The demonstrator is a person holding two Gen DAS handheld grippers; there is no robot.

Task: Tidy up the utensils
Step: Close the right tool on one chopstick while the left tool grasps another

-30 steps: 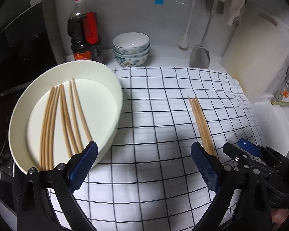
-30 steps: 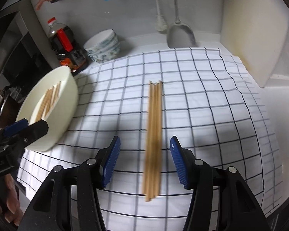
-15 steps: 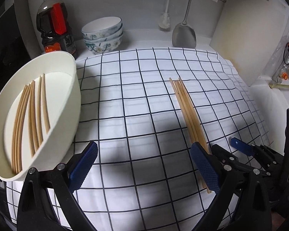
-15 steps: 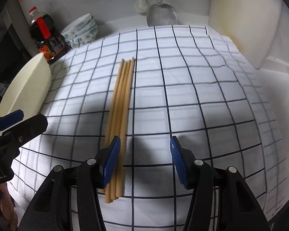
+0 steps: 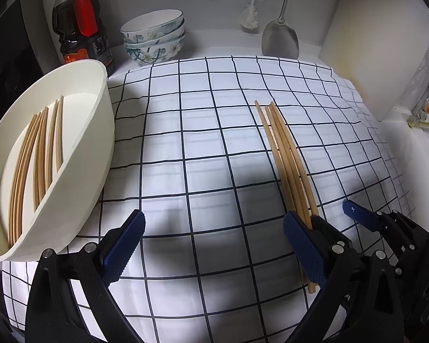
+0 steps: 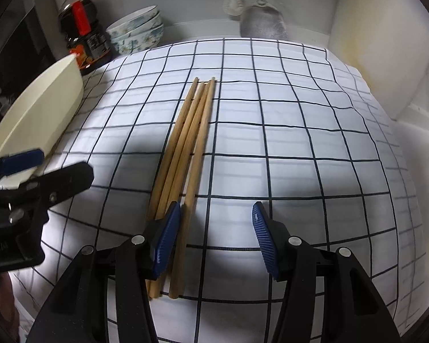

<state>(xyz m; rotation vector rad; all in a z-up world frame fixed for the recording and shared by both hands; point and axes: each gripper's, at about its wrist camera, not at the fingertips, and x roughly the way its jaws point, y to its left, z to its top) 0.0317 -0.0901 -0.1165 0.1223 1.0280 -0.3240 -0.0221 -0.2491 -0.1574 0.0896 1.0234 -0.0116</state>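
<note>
Right wrist: right gripper [image 6: 216,223] tilted down, half-open, empty, one pad over chopsticks [image 6: 186,148].

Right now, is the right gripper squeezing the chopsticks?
Apart. In the right wrist view the right gripper stands open; the chopsticks lie by its left pad, unsqueezed.

Right gripper [image 6: 216,230]: jaws apart over checked cloth [image 6: 300,143]. Chopsticks [image 6: 186,154]: four, bundled; left pad [image 6: 166,240] overlaps three, one between the pads. Left gripper [image 6: 28,177], tub [image 6: 34,114] at left.
</note>
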